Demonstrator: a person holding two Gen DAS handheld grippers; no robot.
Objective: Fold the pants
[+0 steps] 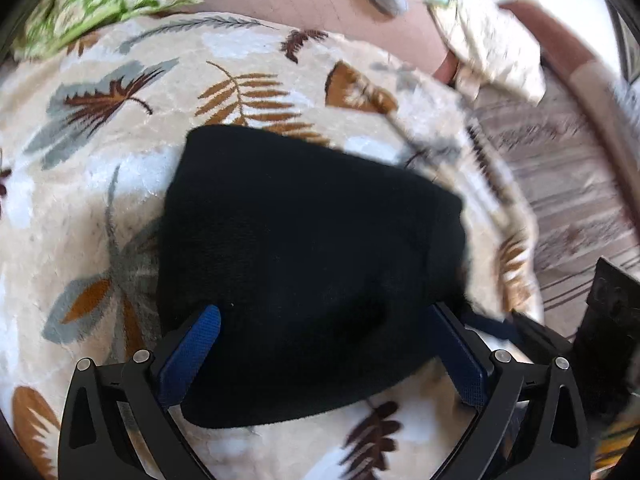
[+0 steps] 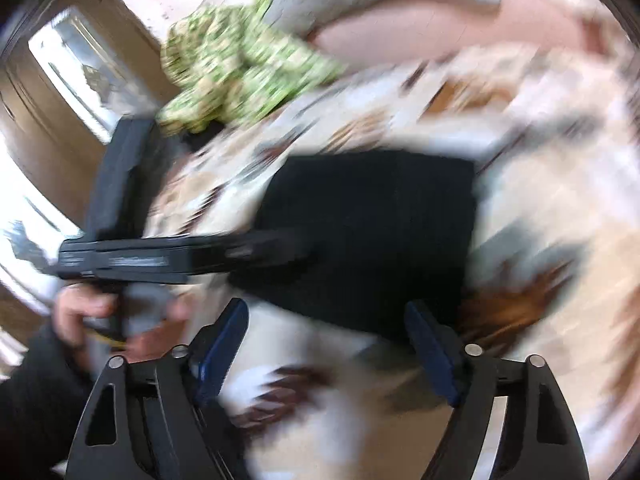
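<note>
The black pants (image 1: 308, 276) lie folded into a compact bundle on a cream leaf-print blanket (image 1: 120, 184). The left gripper (image 1: 326, 314) hangs just over the bundle's near edge, blue fingers (image 1: 188, 356) spread wide and gripping nothing. The right gripper (image 2: 326, 314), blurred, is likewise released, near the pants; a green patterned cloth (image 2: 236, 68) lies beyond

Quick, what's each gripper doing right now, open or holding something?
Left gripper: open, empty, over the black pants.
Right gripper: open, empty.
</note>
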